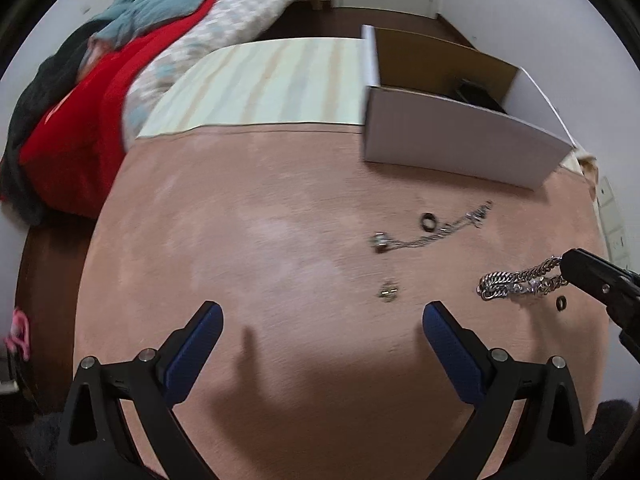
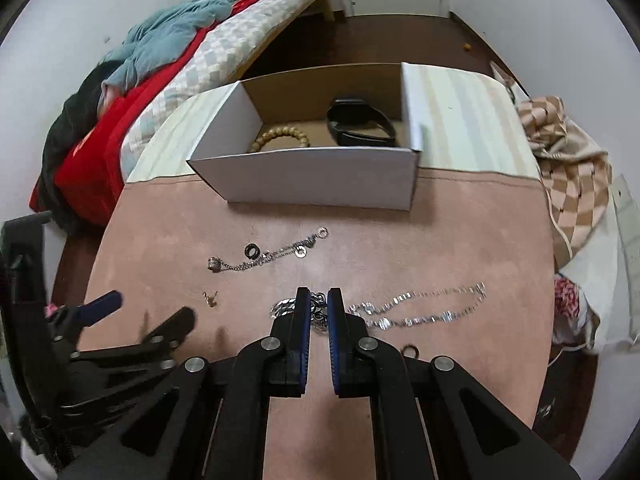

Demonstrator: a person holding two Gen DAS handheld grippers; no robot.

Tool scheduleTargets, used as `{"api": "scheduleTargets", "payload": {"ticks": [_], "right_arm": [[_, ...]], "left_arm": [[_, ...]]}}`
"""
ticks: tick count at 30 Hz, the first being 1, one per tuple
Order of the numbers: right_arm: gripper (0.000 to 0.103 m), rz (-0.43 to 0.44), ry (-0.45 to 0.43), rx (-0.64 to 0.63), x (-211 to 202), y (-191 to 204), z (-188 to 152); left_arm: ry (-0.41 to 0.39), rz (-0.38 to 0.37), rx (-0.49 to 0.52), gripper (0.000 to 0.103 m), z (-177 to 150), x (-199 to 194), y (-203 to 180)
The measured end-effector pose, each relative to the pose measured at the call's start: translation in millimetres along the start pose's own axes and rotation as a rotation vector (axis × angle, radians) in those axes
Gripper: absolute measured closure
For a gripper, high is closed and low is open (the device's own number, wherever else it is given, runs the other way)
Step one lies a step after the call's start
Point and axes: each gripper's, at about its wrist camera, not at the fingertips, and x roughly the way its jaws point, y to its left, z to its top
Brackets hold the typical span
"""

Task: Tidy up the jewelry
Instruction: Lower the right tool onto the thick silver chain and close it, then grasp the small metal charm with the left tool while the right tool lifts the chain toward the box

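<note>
Right wrist view: right gripper [image 2: 319, 300] fingers clenched on chunky chain bracelet [image 2: 285, 306] over bench [image 2: 460, 240], open box [image 2: 320, 178] well ahead. Left gripper [image 1: 322, 312] fingers spread wide, grasping nothing, bracelet off to right.

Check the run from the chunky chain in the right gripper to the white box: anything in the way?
The right gripper is closed on the chunky chain. Between it and the white box lie a thin charm chain and a black ring on the mat; carried above them, only the box's front wall needs clearing.
</note>
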Motion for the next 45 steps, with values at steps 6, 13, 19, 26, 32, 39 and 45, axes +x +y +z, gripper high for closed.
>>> {"api": "scheduleTargets", "payload": {"ticks": [6,13,19,26,32,39,45], "right_arm": [[0.095,-0.015,0.01,0.06,1.5,-18.8,-10.9],[0.095,-0.032,0.011,0.083,4.6,-28.0,-12.8],[0.095,-0.039,0.005,0.089,4.6,-28.1,-10.0],[0.095,-0.004,-0.018,0.107,-8.1,-23.9,-4.9],[0.095,0.052,-0.062,0.104,-38.3,-15.5,15.6],[0.095,0.097,-0.134,0.075,-83.2,-11.5,66.5],[0.095,0.074,-0.162,0.03,-90.9,-10.2,122.6]], "left_arm": [[0.012,-0.012,0.073,0.027,0.6,13.6,-19.7],[-0.018,-0.046,0.086,0.059,1.0,16.3,-24.8],[-0.021,-0.074,0.109,0.095,4.4,15.5,-29.9],[-0.028,-0.094,0.098,0.097,2.7,7.5,-26.5],[-0.059,-0.142,0.077,0.097,14.2,-23.6,-22.0],[-0.131,-0.228,0.065,0.097,66.7,-70.2,-22.3],[-0.158,-0.274,0.062,0.097,126.1,-80.4,-25.6]]}}
